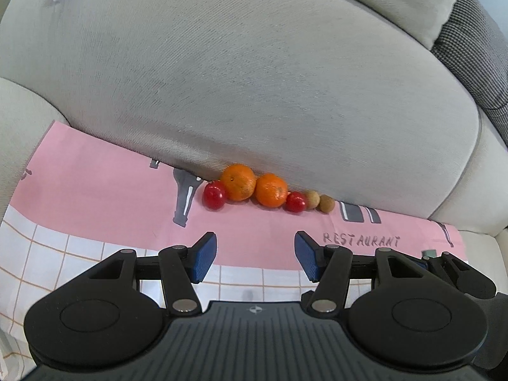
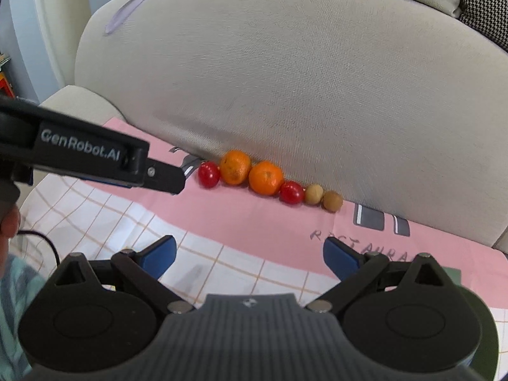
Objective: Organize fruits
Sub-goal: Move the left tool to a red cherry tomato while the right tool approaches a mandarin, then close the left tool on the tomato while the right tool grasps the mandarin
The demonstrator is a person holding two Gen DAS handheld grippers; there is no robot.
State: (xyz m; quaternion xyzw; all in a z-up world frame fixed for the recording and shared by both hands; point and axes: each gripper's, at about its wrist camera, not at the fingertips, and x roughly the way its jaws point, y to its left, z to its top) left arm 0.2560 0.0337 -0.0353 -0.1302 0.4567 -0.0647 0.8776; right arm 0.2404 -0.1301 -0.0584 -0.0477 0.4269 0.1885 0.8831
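Six fruits [image 2: 270, 181] sit in a row on pink cloth [image 2: 254, 222] vs sofa back [image 2: 285, 79]. Right gripper [image 2: 249, 254] wide open, nothing in it; left gripper [image 2: 165, 179] near the row's left end.

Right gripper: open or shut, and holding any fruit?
Open and empty. The right gripper has its blue fingers wide apart over the pink cloth, nothing between them.

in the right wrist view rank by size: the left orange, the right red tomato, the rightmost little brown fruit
1. left orange, largest
2. right red tomato
3. rightmost brown fruit, smallest

All three sit in one row against the cushion at a similar distance from the camera, so the ranking looks reliable. Tomato and brown fruit are fairly close in size.
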